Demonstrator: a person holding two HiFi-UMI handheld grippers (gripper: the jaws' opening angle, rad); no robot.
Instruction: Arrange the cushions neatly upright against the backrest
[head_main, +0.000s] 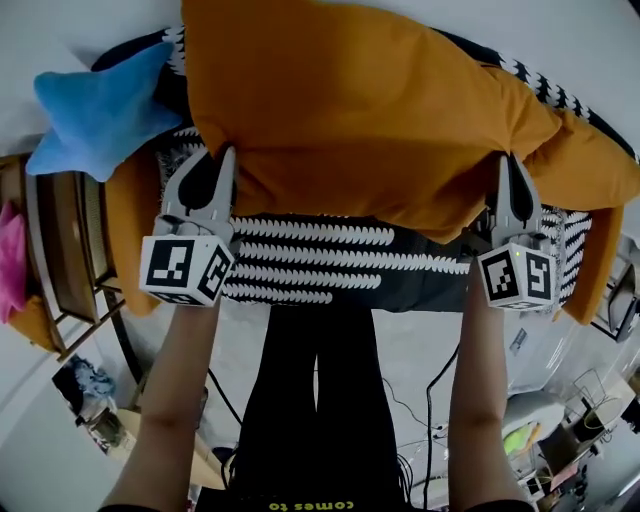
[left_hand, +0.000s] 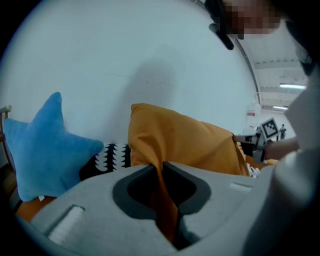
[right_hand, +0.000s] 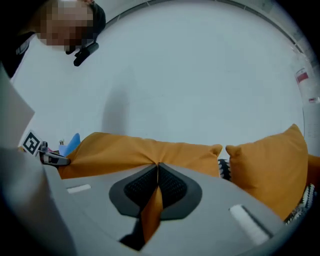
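- The large orange fabric cushion (head_main: 350, 110) is held clear of the black-and-white patterned sofa seat (head_main: 320, 255). It is stretched broadside between the two tongs, with its far edge toward the white wall (right_hand: 200, 75).
- The left tongs (left_hand: 162, 172) are pressed together on a fold of the cushion's cover near its left front corner. Orange cloth is seen nipped in the slot between the jaws.
- The right tongs (right_hand: 157, 170) are likewise pinched shut on a thin fold of the same cover, near the right front corner.
- A grip at two separate corners is judged to have been chosen so that the cushion is kept spread and level. That way it can be tipped upright as one flat piece rather than sagging in the middle.
- A second orange cushion (right_hand: 270, 165) appears to stand at the right end of the sofa, and a blue star-shaped plush cushion (head_main: 95, 110) lies at the left end. The space between them is judged to be where the held cushion is meant to go.
- The cushion is not yet set against the backrest, so the placing is judged to be under way.
- Only cover fabric is gripped, not the filling, so a slip under the cushion's weight is a possible risk.
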